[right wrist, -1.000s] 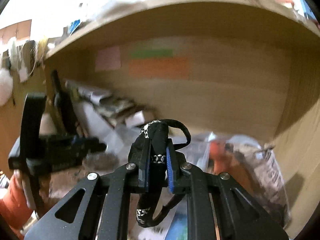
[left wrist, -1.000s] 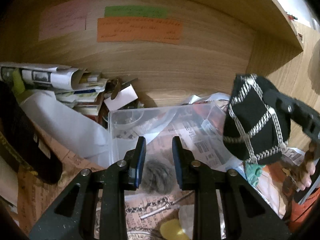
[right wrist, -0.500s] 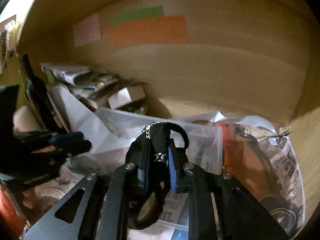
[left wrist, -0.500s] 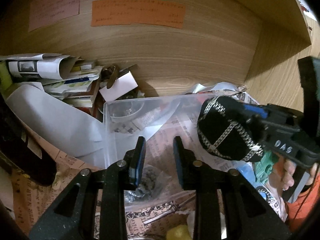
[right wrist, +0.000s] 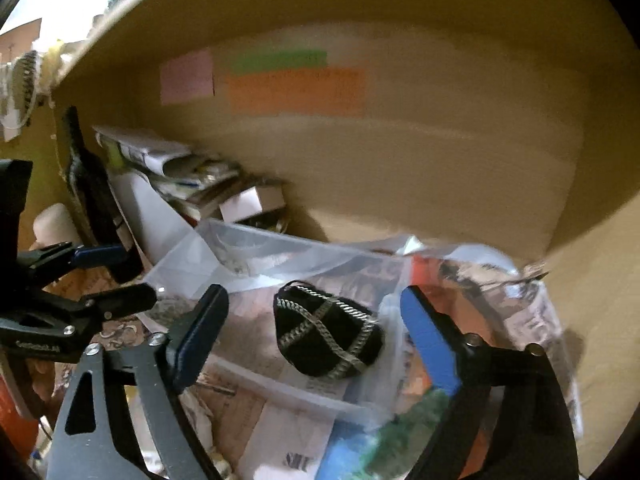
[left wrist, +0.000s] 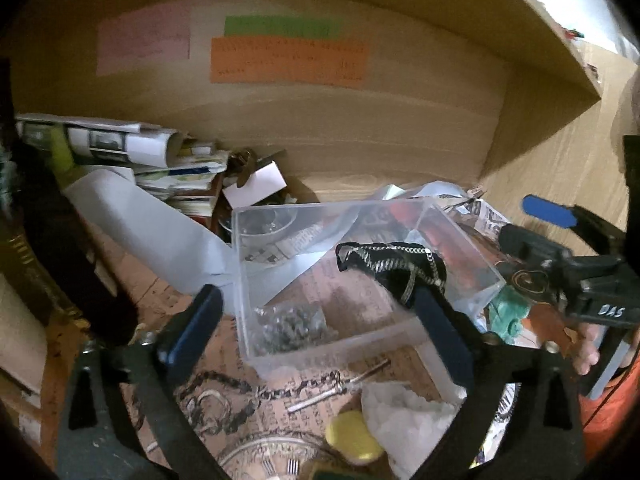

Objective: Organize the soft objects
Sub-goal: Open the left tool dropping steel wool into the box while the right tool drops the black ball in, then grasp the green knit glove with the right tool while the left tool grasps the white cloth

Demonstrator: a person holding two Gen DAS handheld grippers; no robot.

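A black soft pouch with silver chain trim lies inside the clear plastic box; it also shows in the right wrist view, between my right fingers. A grey woolly clump lies in the box's near left corner. My left gripper is wide open and empty, its fingers straddling the box's front. My right gripper is wide open just above the pouch; it also shows in the left wrist view at the right.
The box sits in a wooden cubby with coloured paper notes on the back wall. Stacked papers and books lie at the left. A chain and key, a yellow disc and white tissue lie in front. A teal soft thing lies right of the box.
My right gripper has opened and let go of the black pouch, which now lies in the box. My left gripper has opened wide from a narrow gap.
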